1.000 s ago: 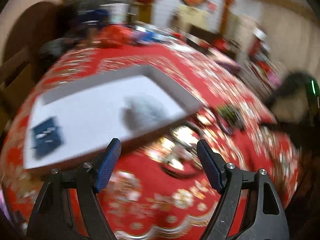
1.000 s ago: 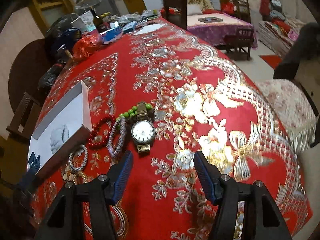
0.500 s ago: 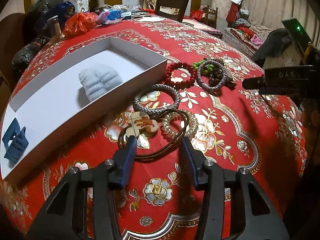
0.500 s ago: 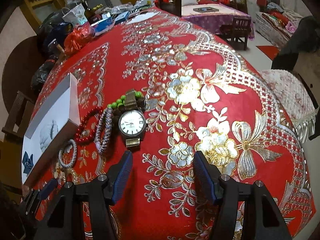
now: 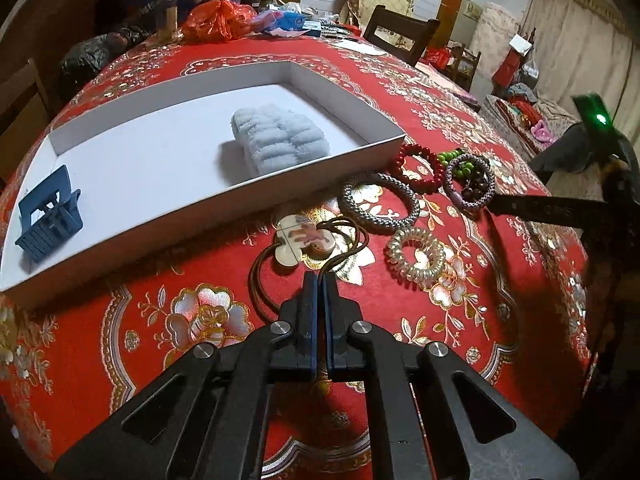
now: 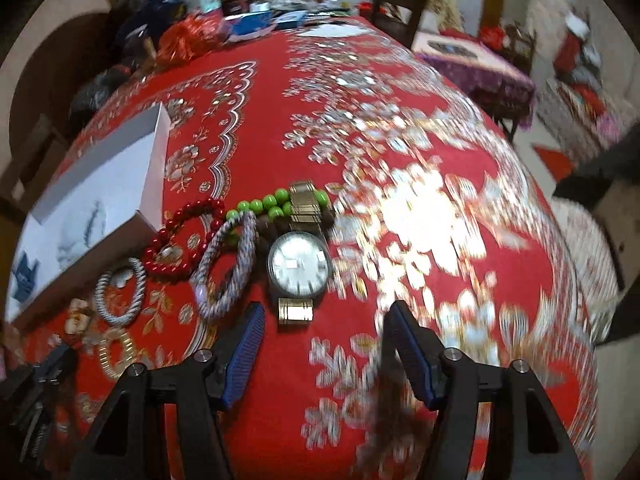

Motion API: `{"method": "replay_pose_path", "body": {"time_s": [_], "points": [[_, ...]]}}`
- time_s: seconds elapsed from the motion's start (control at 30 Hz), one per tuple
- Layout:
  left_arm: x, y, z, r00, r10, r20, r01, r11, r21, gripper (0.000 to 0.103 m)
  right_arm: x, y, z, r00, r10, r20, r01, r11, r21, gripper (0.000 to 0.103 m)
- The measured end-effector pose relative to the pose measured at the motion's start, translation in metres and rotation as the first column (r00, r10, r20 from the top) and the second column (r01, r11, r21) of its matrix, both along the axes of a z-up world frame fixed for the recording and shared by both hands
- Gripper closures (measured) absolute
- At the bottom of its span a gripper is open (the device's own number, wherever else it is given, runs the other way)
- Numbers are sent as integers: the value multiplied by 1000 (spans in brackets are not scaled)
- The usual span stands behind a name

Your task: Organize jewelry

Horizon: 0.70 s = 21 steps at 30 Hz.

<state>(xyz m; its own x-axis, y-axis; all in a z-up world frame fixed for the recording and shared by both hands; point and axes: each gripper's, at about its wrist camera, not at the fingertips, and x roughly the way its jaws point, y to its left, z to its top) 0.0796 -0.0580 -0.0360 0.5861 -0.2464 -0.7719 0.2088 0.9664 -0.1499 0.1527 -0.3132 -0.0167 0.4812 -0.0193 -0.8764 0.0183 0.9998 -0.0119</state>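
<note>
Jewelry is mostly still out on the tabletop (image 5: 480, 280), so the sorting looks barely begun. Inside the white box (image 5: 344, 98) lie only a pale blue fluffy scrunchie (image 5: 280, 142) and a blue hair clip (image 5: 48, 220). Left to move, just beside the box's near-right wall: a red bead bracelet (image 5: 416, 170), a silver woven bangle (image 5: 380, 208), a clear coil hair tie (image 5: 416, 254), a purple braided bracelet (image 5: 470, 182) over green beads (image 5: 452, 157), a flower pendant (image 5: 304, 240) on a brown cord (image 5: 260, 280), and a wristwatch (image 6: 299, 264) farther right.

The left gripper (image 5: 320, 280) points steeply down at the tabletop, its jaws having just closed fully, pinched on the near loop of the cord. I judge the pendant is the piece being picked next.

The right gripper (image 6: 324, 344) also tilts downward, jaws fairly wide and holding nothing, just near of the wristwatch; this view is motion-blurred.
</note>
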Motion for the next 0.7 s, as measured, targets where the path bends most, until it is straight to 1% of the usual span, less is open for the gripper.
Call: {"method": "replay_pose_path", "body": {"time_s": [0.03,0.1,0.2,0.27,0.3,0.33,0.37,0.43,0.47,0.57,0.63,0.7], "points": [[1,0,0,1000,0,-1,0,1000,-3,101,5,3,-1,1000,13,4,-13,1000,-18,34],[1,2,-1,1000,1,-3,-1,1000,-11,101,12,5,-4,999,31,24,-31,999,-21,30],[0,2,0,1000,1,-2,-1,1000,-5,101,17,5,-5,998,41,47,-39,999,-25,30],[0,3,0,1000,1,-1,-1,1000,-3,101,17,5,-4,997,49,61,-48,999,-27,34],[0,3,0,1000,1,-2,-1,1000,-4,101,16,6,-3,996,55,68,-53,998,-26,43],[0,3,0,1000,1,-2,-1,1000,-6,101,15,7,-2,995,62,72,-60,998,-25,59],[0,2,0,1000,1,-2,-1,1000,-4,101,14,9,-1,994,78,74,-77,997,-20,66],[0,3,0,1000,1,-2,-1,1000,-4,101,12,12,-1,994,84,71,-81,996,-32,68],[0,3,0,1000,1,-2,-1,1000,-4,101,10,11,0,995,76,65,-75,997,-19,69],[0,3,0,1000,1,-2,-1,1000,-4,101,-6,4,7,998,31,48,-35,997,69,69],[0,3,0,1000,1,-1,-1,1000,-2,101,-23,3,16,997,8,70,-15,996,93,69],[0,3,0,1000,1,-1,-1,1000,0,101,-43,1,33,992,0,129,-17,991,132,69]]}}
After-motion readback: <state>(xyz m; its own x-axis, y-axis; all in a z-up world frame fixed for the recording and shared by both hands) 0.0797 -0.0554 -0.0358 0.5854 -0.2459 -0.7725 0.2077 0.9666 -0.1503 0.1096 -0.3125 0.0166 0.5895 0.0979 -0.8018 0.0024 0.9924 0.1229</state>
